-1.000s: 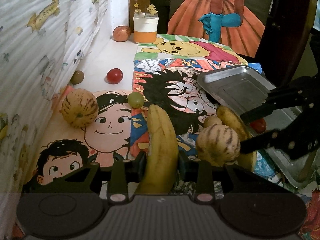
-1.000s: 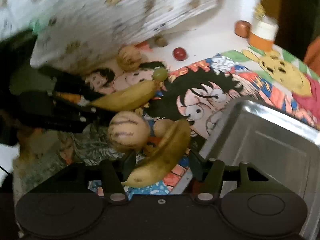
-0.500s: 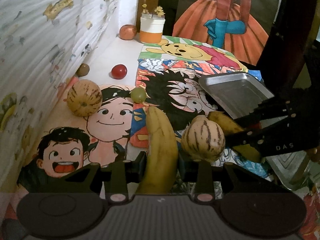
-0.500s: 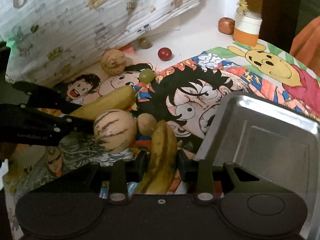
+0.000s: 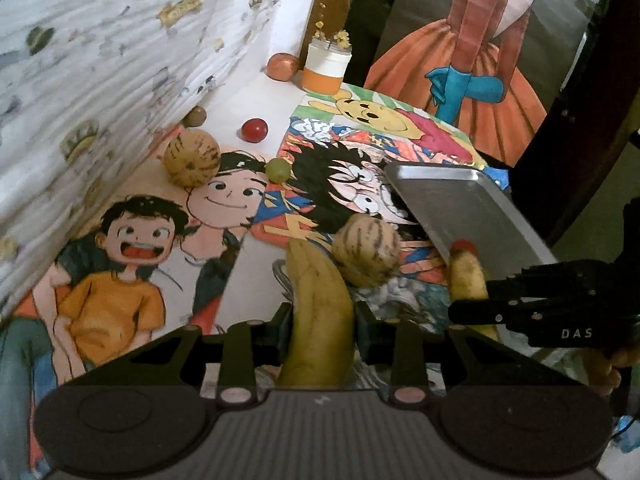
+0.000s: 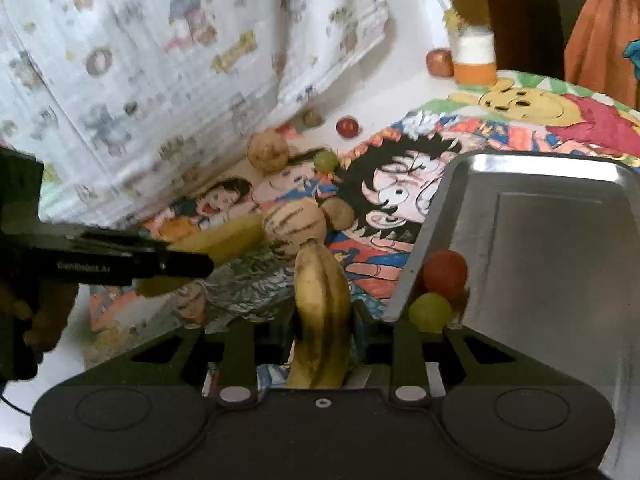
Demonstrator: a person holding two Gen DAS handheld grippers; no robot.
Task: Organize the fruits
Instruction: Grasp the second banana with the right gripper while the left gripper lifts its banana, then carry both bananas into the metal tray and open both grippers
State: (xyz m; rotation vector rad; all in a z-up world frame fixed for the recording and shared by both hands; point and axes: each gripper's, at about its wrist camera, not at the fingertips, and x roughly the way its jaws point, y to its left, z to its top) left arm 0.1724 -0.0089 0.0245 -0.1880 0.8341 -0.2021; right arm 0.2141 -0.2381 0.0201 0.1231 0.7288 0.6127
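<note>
My left gripper [image 5: 322, 322] is shut on a yellow banana [image 5: 318, 308] and holds it above the cartoon cloth. My right gripper [image 6: 322, 324] is shut on a second, browner banana [image 6: 322, 304], beside the left wall of the steel tray [image 6: 560, 248]. A red fruit [image 6: 445, 274] and a green fruit [image 6: 430, 312] lie in the tray's near corner. A striped melon [image 5: 366, 254] sits just beyond both bananas. Another striped melon [image 5: 192, 156], a green grape [image 5: 278, 169], a red fruit [image 5: 254, 129] and a brown fruit [image 5: 195, 116] lie farther back.
A patterned white cloth wall [image 5: 100, 80] rises along the left. An orange-and-white jar [image 5: 326, 68] and an apple [image 5: 282, 66] stand at the far edge. A small brown fruit [image 6: 338, 213] sits behind the near melon.
Both grippers have lifted and pulled back with their bananas. The right gripper's banana has swung straight and moved close to the tray's left wall.
</note>
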